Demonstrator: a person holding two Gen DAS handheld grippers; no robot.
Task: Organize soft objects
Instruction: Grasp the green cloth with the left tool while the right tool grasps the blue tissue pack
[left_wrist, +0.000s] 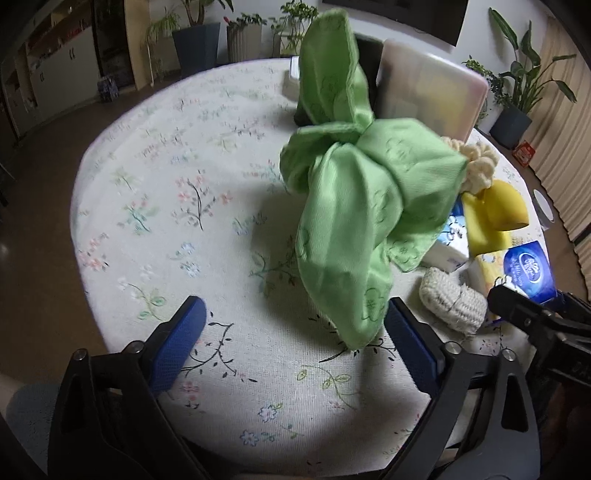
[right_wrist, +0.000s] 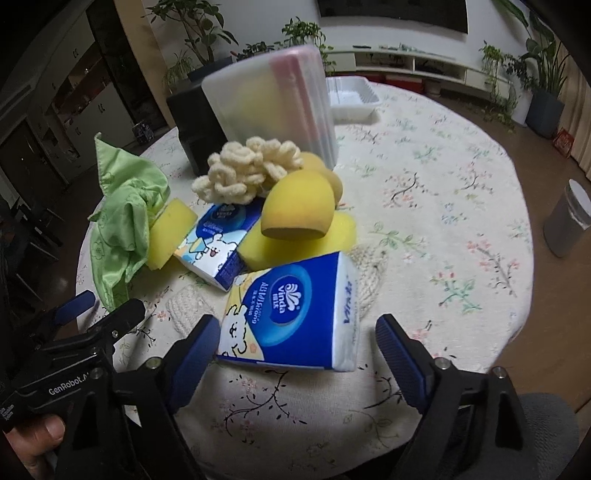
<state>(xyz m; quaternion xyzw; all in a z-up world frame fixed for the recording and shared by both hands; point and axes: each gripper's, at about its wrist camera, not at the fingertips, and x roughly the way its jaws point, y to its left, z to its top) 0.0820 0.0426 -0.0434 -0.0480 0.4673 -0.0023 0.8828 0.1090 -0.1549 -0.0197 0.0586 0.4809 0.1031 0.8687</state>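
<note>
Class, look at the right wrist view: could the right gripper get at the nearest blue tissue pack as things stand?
Probably yes. The right gripper is open, and the tissue pack lies on the table between its fingers with nothing on top or in front. The left gripper sits off to the side, clear of it.

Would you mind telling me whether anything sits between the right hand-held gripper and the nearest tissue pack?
Nothing visible does. The right hand-held gripper is open, and the blue Vinda tissue pack lies directly ahead with its near end already between the fingers. The second tissue pack and yellow sponges lie beyond it.
</note>
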